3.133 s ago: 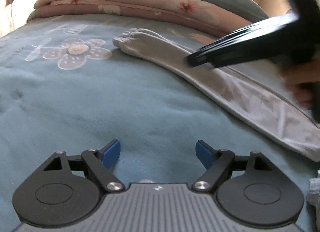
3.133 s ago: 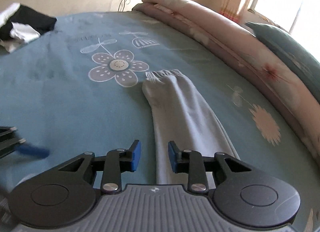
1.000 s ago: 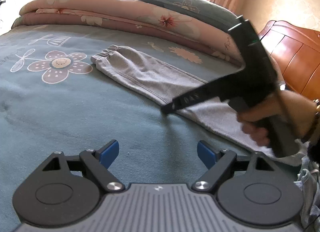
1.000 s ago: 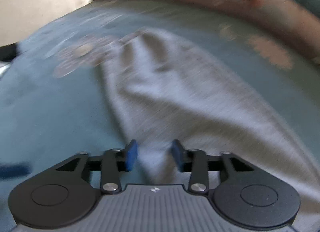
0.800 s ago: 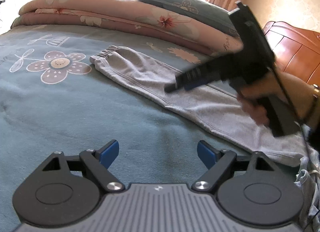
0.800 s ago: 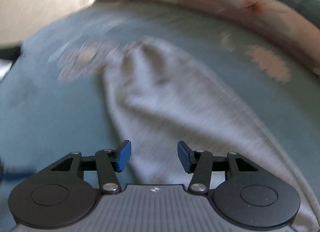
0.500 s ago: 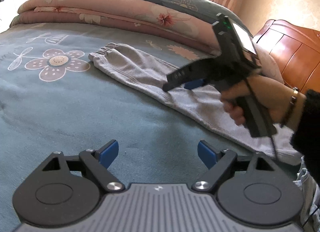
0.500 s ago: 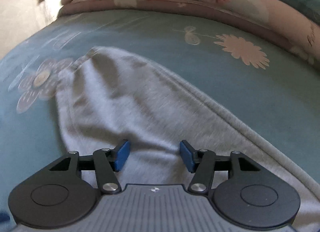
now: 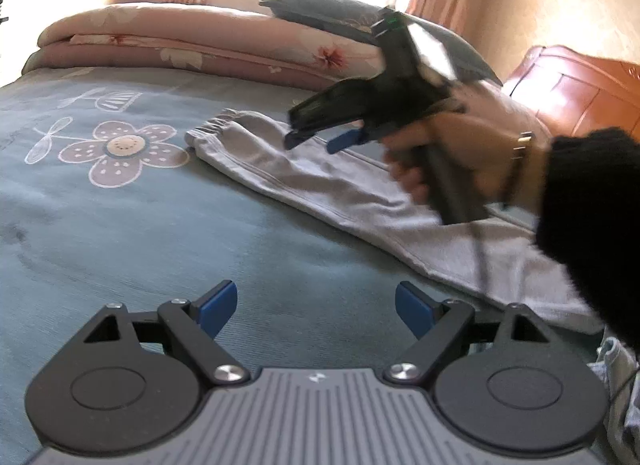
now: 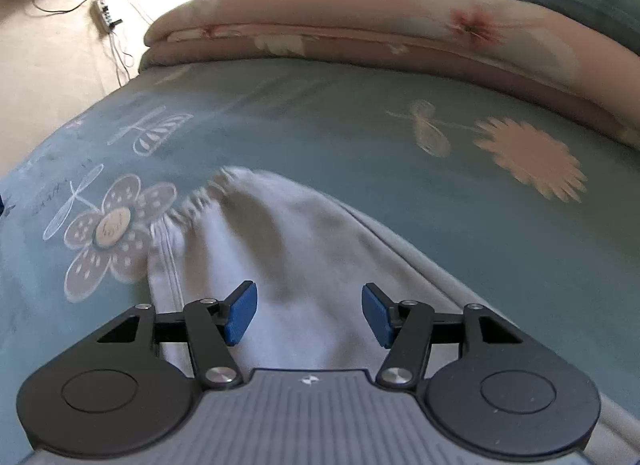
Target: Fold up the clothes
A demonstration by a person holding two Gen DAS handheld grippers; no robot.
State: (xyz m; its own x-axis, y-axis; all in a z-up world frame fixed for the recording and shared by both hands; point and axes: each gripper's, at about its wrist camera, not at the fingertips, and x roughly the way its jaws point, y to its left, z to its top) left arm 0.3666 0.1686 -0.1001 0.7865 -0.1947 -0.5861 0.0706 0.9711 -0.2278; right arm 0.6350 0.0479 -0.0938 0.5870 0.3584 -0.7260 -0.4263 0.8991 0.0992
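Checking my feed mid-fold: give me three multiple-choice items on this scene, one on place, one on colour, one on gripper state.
1. The cuffed end of the grey trousers lies beside: A the flower print; B the wooden headboard; C the window.
2. The gripper pads are: A red; B blue; C green.
3. The right gripper is: A shut on cloth; B shut, holding nothing; C open above the trousers.

Answers: 1 A, the cuff nearly meets the petals. 2 B, both pads show blue. 3 C, the jaws stand apart and hold nothing.
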